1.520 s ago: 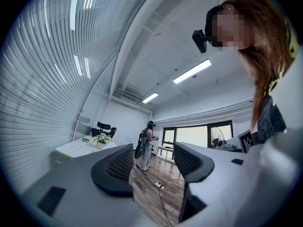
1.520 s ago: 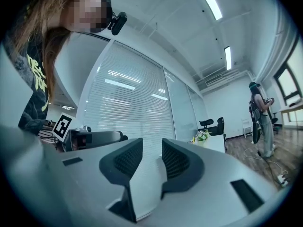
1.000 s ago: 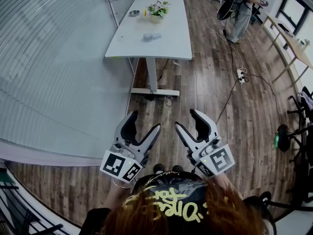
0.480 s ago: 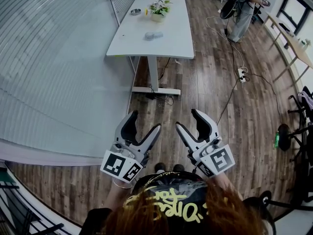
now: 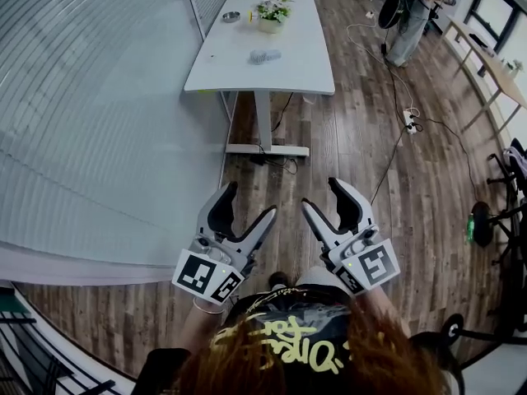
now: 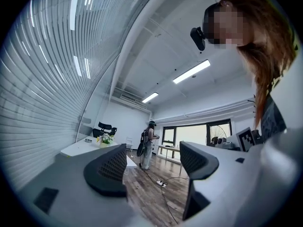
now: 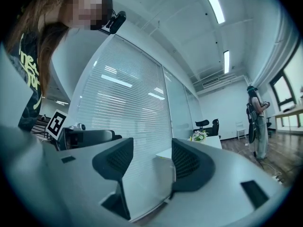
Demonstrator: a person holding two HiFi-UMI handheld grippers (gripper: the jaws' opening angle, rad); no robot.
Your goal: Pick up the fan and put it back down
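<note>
- Glass wall w/ blinds (image 5: 99, 122) fills left of frame; no way thru there.
- Wood floor (image 5: 338, 159), centre: open lane up to white table (image 5: 300, 66), top centre.
- Table leg (image 5: 263, 118) stands mid-lane.
- Corded power strip (image 5: 409, 123) on floor, right of lane.
- Person (image 5: 409, 19) upper right; black stool (image 5: 480, 220) at right edge.
- Tabletop: bare around fan (image 5: 264, 56); flower pot (image 5: 270, 15) + bowl (image 5: 231, 16) at far end.
</note>
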